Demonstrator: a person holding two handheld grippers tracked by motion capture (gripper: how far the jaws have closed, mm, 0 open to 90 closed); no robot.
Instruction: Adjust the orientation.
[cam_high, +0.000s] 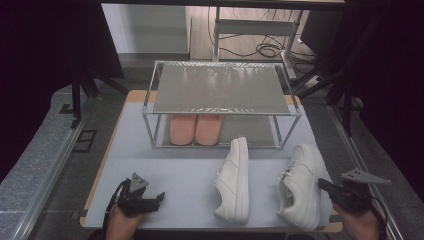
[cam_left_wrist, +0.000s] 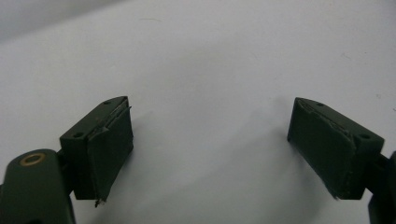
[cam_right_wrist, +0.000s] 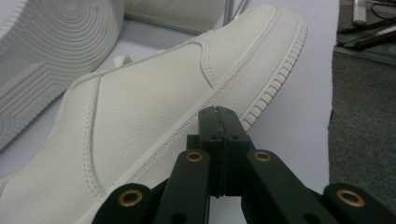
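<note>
White sneaker (cam_high: 300, 185) sits on tabletop (cam_high: 170, 175) at right edge, w/ right claw (cam_high: 321, 184) fully closed, empty, tips at its side. Left claw (cam_high: 159, 197) wide open, empty, over bare tabletop.

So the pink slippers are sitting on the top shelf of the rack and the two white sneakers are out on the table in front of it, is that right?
Not quite. The pink slippers are on the bottom shelf of the rack, under the bare top shelf, as the high view shows. The two white sneakers are indeed out on the table in front of it.
</note>
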